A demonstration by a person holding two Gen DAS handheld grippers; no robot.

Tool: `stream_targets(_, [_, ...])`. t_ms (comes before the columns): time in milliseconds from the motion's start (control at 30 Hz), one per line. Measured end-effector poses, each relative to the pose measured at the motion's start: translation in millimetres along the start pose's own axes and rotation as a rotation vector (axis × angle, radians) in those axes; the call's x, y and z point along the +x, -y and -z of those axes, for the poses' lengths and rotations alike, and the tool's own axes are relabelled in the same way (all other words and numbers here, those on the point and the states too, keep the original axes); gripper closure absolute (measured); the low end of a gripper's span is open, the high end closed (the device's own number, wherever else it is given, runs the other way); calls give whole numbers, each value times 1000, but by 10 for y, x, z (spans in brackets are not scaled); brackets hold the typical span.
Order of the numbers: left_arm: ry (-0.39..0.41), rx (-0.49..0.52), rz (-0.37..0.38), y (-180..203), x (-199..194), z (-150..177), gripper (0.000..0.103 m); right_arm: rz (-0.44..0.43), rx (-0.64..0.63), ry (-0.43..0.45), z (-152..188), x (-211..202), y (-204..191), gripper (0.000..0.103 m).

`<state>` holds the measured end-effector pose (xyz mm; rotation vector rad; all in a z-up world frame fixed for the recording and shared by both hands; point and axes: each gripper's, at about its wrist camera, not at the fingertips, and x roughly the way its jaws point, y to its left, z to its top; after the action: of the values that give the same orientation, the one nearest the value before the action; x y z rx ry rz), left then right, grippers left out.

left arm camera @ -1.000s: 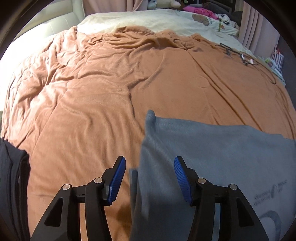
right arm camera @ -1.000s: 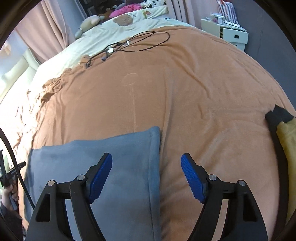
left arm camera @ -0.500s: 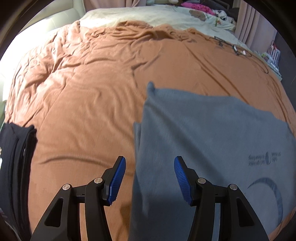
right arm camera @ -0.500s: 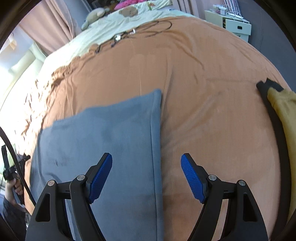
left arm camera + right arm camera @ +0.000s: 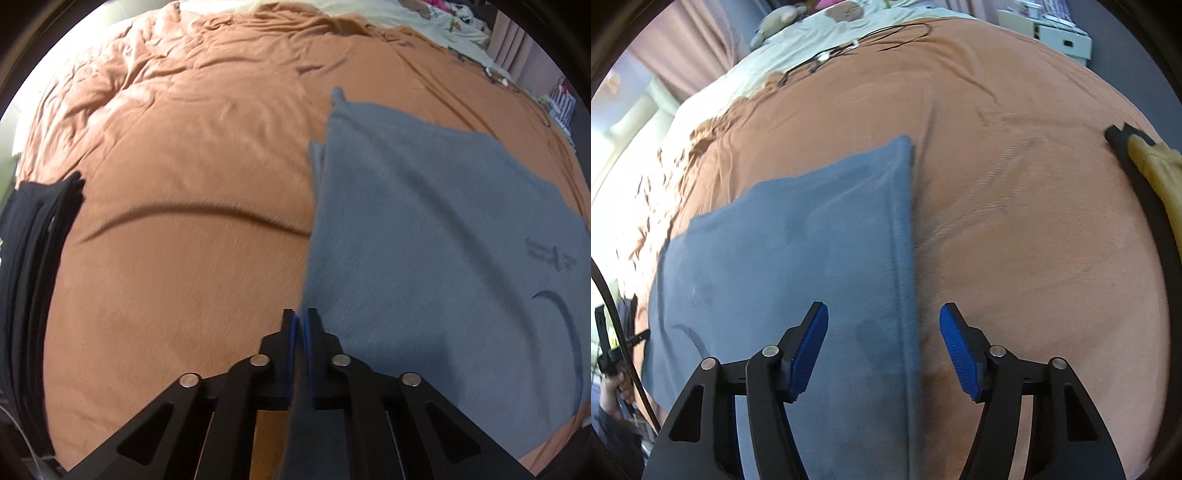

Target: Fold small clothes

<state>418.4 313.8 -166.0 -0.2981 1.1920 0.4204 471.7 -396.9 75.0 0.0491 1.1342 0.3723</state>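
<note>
The left gripper (image 5: 299, 325) has its blue-padded fingers closed on the near left edge of the grey knit garment with a dark printed logo (image 5: 424, 229), while the right gripper (image 5: 884, 347) holds its fingers spread, straddling the garment's right edge without touching it. Risk: lifting on one pinch alone would likely drag and skew the cloth, ruining the fold line. The garment lies flat on the orange-brown bed cover (image 5: 184, 166), toward the bed's near edge.
</note>
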Motion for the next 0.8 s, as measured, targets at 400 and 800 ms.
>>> stream_targets(400, [37,-95,32,-427,-266,215,103,62,45,15,198,-274,56,44])
stream_targets(800, [130,-203,286,-589,-584,533,52,-5,70,44,621,-625,10,44])
